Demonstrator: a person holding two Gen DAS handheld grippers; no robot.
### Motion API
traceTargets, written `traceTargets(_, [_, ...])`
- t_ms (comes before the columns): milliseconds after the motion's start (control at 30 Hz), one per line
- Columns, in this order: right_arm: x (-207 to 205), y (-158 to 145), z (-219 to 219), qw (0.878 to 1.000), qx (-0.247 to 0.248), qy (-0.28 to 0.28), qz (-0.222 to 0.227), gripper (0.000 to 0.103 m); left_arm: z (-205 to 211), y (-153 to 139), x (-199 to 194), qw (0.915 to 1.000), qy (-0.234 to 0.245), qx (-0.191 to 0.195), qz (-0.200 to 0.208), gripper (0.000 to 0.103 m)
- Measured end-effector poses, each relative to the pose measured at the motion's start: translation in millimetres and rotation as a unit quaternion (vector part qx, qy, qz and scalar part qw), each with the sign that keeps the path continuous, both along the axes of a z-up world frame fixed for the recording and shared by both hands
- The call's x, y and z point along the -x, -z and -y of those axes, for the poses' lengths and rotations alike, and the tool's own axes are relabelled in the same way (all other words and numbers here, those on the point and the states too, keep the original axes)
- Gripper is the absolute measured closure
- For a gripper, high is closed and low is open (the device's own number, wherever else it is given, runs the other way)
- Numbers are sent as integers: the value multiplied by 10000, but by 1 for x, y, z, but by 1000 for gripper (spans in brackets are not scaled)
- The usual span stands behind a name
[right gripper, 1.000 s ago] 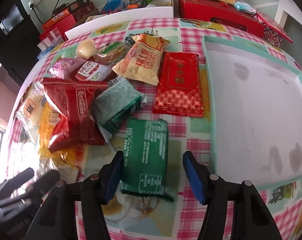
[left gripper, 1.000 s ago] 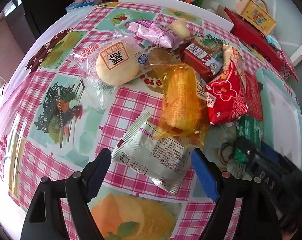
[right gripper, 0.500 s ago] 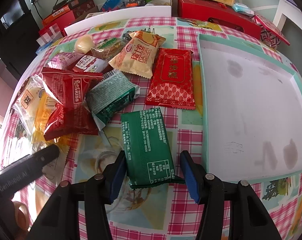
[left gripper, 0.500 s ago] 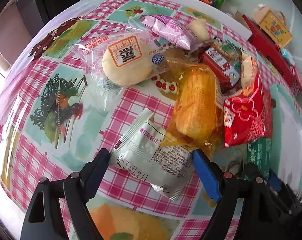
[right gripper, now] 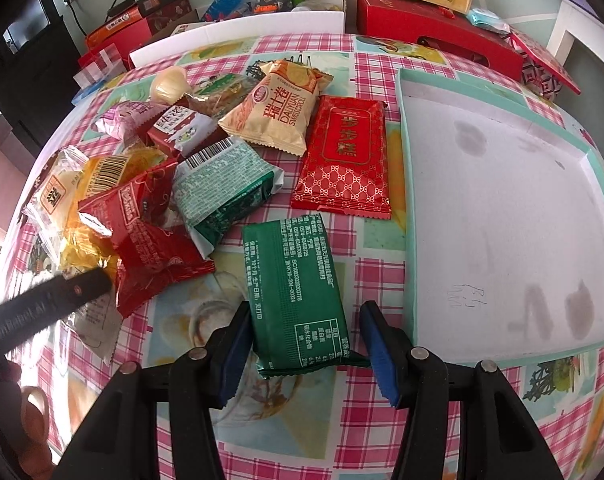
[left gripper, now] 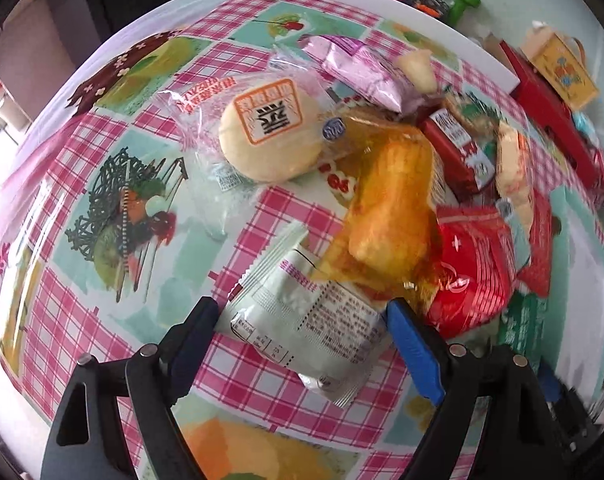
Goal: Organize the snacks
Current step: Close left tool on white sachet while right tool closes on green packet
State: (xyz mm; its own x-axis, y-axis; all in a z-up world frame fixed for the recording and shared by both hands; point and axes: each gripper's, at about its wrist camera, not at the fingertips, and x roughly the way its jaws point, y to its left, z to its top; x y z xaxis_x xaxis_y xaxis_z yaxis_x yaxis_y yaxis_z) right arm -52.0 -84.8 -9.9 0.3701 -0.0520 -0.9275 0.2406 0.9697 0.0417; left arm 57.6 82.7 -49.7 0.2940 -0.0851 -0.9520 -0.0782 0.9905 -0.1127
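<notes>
Bench (right gripper: 262, 432), pink-check cloth with fruit panels: carries all items; its far edge is lined with boxes that are not catalogued here.

Tray (right gripper: 405, 208), pale green rim, white floor: at the bench's right side, its near right corner cut off by the frame.

Snack heap (right gripper: 150, 208), left of centre: red, orange, pink and clear wrappers overlapping, so lower packs are partly hidden and hard to separate.

Green packet (right gripper: 294, 288): flat on the bench, just left of the tray's near corner, printed back up. Long axis runs from the near edge toward the far edge, top leaning slightly left. A second ago it lay straighter and looser between the fingers.

White packet (left gripper: 309, 320): at the heap's near-left fringe, long axis diagonal, upper end tucked under the orange wrapper (left gripper: 393, 216). It now sits deeper between the fingers than a second ago.

Right gripper (right gripper: 303, 354): left finger pressing the green packet, right finger slightly clear; narrower than before.

Left gripper (left gripper: 302, 328): fingers spread wide, straddling the white packet; contact cannot be told.
</notes>
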Motion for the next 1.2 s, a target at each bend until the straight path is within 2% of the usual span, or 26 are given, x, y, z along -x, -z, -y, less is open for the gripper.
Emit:
traceTargets(133, [1, -1, -1, 10000, 12, -9, -5, 46, 2, -3, 3, 10000, 12, 35, 58, 27])
traceTargets(300, [9, -2, -2, 10000, 21, 1, 28, 52, -3, -2, 6, 9998, 5, 168, 121, 37])
traceTargets(433, [14, -3, -1, 10000, -2, 12, 27, 52, -2, -3, 23, 9996, 215, 196, 45, 37])
traceTargets(533, [19, -2, 0, 10000, -23, 28, 25, 52, -1, -3, 54, 9991, 393, 157, -6, 37])
traceTargets(700, [25, -2, -1, 10000, -38, 37, 37, 53, 2, -4, 67, 9987, 478, 198, -18, 38])
traceTargets(800, [29, -4, 2, 9998, -143, 59, 104, 54, -17, -16, 87, 9985, 499, 237, 17, 41])
traceTargets(967, [30, -11, 4, 9993, -242, 62, 274, 61, -14, -30, 101, 9983, 524, 243, 99, 43])
traceTargets(1200, [32, -23, 4, 9981, -394, 48, 476, 61, -19, -53, 99, 9976, 567, 228, 317, 45])
